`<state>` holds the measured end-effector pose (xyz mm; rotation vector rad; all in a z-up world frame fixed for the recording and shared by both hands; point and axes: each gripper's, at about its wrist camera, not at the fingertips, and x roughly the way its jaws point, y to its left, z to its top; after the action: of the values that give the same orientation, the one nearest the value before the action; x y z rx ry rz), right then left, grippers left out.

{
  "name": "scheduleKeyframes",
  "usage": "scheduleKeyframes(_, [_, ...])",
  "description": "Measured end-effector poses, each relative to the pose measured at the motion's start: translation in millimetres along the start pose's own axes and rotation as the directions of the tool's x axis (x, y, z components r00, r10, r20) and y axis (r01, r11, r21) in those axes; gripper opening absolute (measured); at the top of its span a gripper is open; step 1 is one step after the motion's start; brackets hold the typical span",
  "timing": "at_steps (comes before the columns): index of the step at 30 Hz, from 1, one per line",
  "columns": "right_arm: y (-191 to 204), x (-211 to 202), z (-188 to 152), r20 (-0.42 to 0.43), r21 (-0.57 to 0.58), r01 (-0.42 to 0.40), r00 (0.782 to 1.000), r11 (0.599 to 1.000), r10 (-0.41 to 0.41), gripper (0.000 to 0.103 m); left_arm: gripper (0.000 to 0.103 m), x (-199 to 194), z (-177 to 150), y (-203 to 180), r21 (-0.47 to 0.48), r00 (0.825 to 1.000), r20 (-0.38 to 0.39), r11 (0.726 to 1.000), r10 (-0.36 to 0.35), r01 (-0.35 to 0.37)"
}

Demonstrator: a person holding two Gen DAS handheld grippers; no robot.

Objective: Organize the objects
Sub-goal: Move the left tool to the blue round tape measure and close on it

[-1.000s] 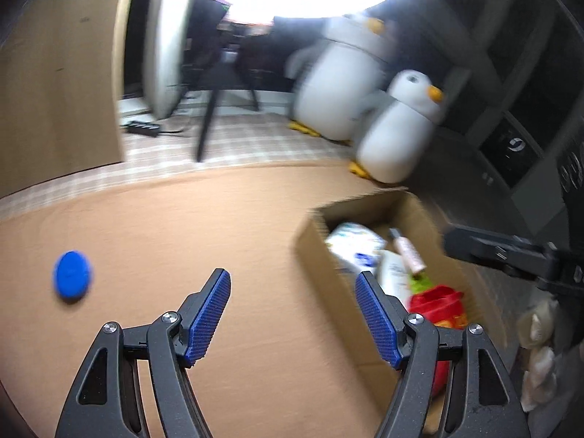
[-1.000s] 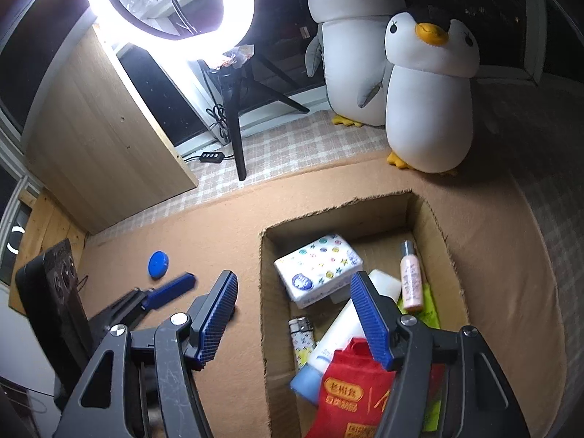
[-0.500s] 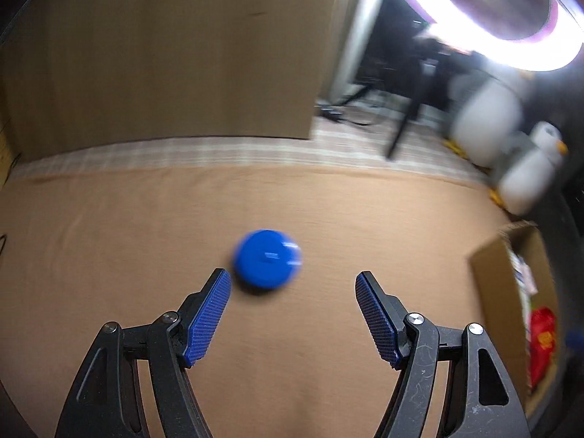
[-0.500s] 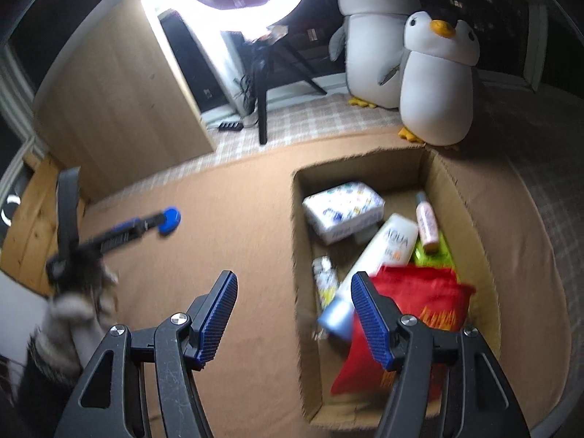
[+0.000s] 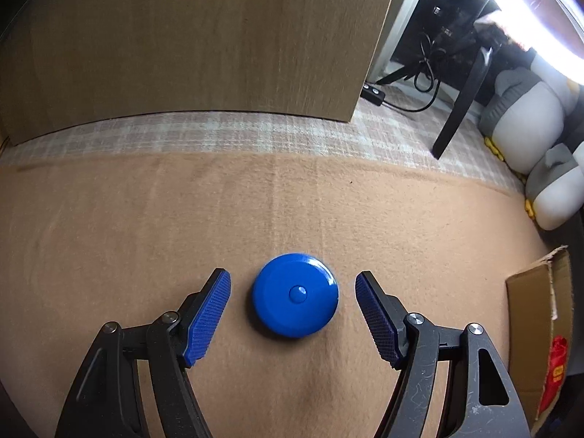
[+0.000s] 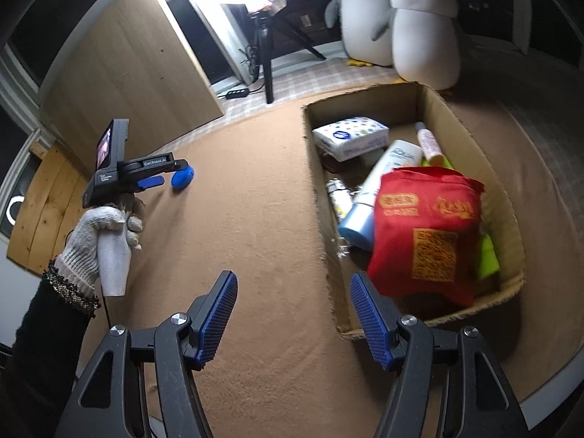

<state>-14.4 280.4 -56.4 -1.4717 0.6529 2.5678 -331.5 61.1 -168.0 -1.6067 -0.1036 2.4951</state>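
The step in hand is the pickup of the last loose item: a round blue tape measure (image 5: 295,295) lies flat on the brown felt mat (image 5: 146,226), well out from the cardboard box (image 6: 456,124) that stands toward the mat's right side. The left gripper (image 5: 293,314) is lined up on it, spread wide with one blue ribbed pad on each side of the disc — a visible gap on both sides, so nothing is gripped. From the right wrist view the same gripper (image 6: 166,175) shows low over the mat, its handle in a gloved left hand (image 6: 102,226), with the blue disc just at its tips. The right gripper (image 6: 292,314) hangs open and empty above the mat near the box's near left corner. The box already holds a tissue pack (image 6: 350,137), a white tube with a blue cap (image 6: 379,197), a small pink bottle (image 6: 429,144), a small can (image 6: 337,197), something lime green (image 6: 487,259) and a red snack bag (image 6: 423,233) on top. Next, judging from this, the left pads need to close squarely across the disc's rim; the case looks smooth and low, so a shallow or off-centre pinch could let it squirt out. Then comes a lift and a carry rightward to the box — the free room there seems to be around the tissue pack at the far end.
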Motion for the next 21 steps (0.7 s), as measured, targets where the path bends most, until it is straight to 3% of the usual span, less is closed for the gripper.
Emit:
scheduleKeyframes(3, [-5.5, -0.9, -3.1, -0.004, 0.011, 0.013, 1.0, 1.0, -0.013, 0.061, 0.074, 7.0, 3.4, -3.0, 0.0, 1.0, -0.002, 1.0, 0.019, -0.019])
scheduleKeyframes(10, [-11.7, 3.0, -11.4, -0.037, 0.025, 0.025, 0.999, 0.999, -0.024, 0.061, 0.053, 10.4, 0.4, -6.0, 0.02, 0.998, 0.013, 0.998, 0.056, -0.056])
scheduleKeyframes(16, [-7.6, 1.3, -8.3, -0.03, 0.006, 0.018, 0.999, 1.0, -0.018, 0.061, 0.053, -1.3, -21.8, -2.0, 0.029, 0.999, 0.017, 0.999, 0.029, -0.03])
scheduleKeyframes(21, [3.3, 4.1, -6.1, -0.034, -0.03, -0.004, 0.999, 1.0, 0.003, 0.061, 0.053, -20.9, -63.3, -1.7, 0.058, 1.0, 0.021, 0.998, 0.01, -0.012])
